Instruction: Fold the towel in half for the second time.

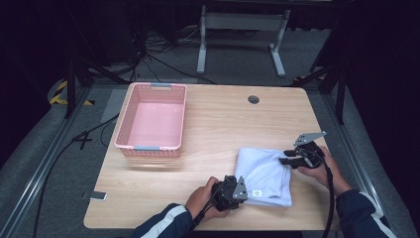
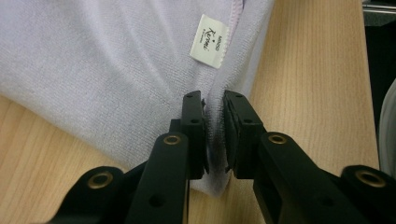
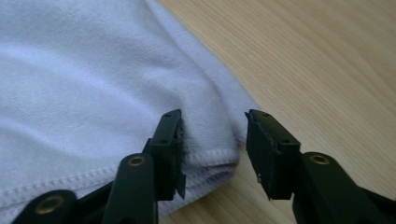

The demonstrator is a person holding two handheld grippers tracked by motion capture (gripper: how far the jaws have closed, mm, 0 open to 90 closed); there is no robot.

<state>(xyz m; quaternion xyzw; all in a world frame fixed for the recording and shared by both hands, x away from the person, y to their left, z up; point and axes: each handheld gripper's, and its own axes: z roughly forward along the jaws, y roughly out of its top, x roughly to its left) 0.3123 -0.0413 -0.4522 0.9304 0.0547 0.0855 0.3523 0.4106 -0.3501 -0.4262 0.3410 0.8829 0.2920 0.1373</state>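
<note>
The folded white towel (image 1: 265, 176) lies on the desk (image 1: 218, 129) at its near right. Our left claw (image 2: 214, 135) pinches its labelled corner; our right claw (image 3: 212, 149) stands spread around the other corner. We should press it together squarely before lifting both evenly.

Light wooden table (image 1: 218, 134) with pink basket (image 1: 152, 117) and folded white towel (image 1: 263, 174)

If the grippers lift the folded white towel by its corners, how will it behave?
The towel will probably sag and unfold: the left gripper already bunches its soft hem. It looks light and thin. The fuzzy weave probably grips the pads, so slipping seems unlikely.
</note>
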